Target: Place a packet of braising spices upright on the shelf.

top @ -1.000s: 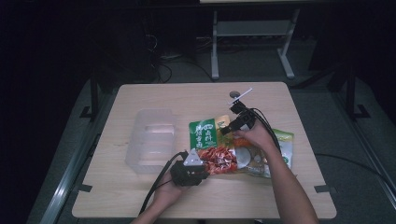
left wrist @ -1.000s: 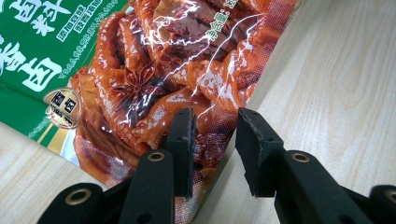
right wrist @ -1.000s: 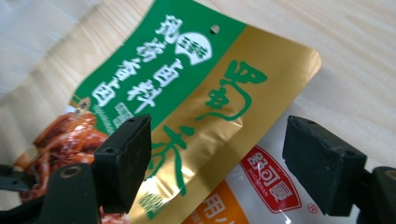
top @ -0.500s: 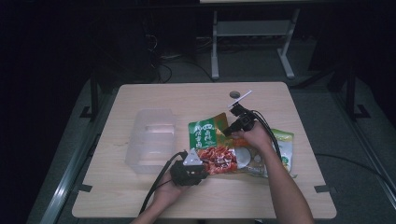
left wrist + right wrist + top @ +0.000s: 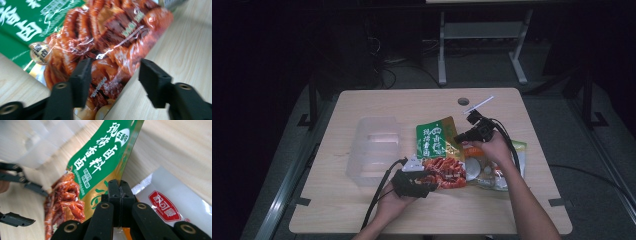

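High view: right gripper (image 5: 460,138) nips green packet (image 5: 434,139), 3 o'clock of clear tub (image 5: 374,150); packet edge lifted since earlier.
Left gripper view: jaws, just opened, straddle red packet (image 5: 110,47) unpressed. Right gripper view: jaws, just closed, pinch green packet (image 5: 105,162); lift-out likely next.

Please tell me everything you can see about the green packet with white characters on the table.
The green packet is a flat, glossy pouch, probably plastic film, printed with large white characters and a gold lower area. It lies near the middle of the table, beside a clear plastic box. The red snack packet overlaps its near end. The right gripper, jaws shut together, pinches its gold edge and the packet looks partly lifted. Its jaws have just been closing.
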`<state>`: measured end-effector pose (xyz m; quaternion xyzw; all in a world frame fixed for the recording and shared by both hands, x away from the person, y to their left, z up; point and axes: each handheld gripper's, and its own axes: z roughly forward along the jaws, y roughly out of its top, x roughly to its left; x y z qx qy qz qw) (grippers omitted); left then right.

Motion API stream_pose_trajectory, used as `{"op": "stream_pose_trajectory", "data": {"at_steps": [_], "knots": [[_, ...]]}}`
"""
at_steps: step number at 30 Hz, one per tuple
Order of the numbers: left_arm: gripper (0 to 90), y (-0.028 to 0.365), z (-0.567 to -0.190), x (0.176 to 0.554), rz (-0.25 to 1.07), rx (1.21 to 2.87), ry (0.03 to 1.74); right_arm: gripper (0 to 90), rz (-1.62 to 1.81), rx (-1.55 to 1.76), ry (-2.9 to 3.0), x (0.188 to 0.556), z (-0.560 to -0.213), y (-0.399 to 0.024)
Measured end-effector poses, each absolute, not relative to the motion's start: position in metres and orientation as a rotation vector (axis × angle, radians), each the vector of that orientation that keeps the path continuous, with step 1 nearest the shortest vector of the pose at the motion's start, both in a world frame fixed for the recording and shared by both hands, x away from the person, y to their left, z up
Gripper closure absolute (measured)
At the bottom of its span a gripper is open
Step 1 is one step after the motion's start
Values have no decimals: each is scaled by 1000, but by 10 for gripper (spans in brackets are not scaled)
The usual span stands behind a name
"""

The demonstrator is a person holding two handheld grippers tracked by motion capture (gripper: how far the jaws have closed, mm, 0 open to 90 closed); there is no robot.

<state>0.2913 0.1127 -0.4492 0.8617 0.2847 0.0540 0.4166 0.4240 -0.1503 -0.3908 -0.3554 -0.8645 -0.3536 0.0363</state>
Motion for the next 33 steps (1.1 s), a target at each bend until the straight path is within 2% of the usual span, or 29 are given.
{"op": "stream_pose_trajectory", "data": {"at_steps": [4, 5, 10, 16, 23, 28, 29, 31, 33], "knots": [[309, 118, -444, 293, 138, 2094, 762, 900, -1142, -1065, -2669, 410, -379, -155], [270, 120, -441, 294, 146, 2076, 777, 900, -1185, -1036, -2688, 401, -371, -159], [223, 122, -437, 299, 124, 2006, 840, 900, -1268, -981, -2719, 385, -357, -167], [216, 119, -440, 308, 87, 1935, 903, 900, -1387, -862, -2788, 358, -335, -180], [231, 113, -443, 320, 38, 1917, 893, 900, -1476, -795, -2783, 338, -333, -194], [360, 111, -438, 333, -30, 1878, 834, 900, -1506, -760, -2765, 332, -336, -199], [410, 109, -436, 337, -69, 1855, 811, 900, -1509, -755, -2765, 331, -337, -199], [474, 108, -436, 337, -80, 1837, 820, 900, -1513, -751, -2760, 331, -337, -199], [581, 110, -434, 340, -84, 1834, 800, 900, -1510, -753, -2763, 330, -337, -199]]}}
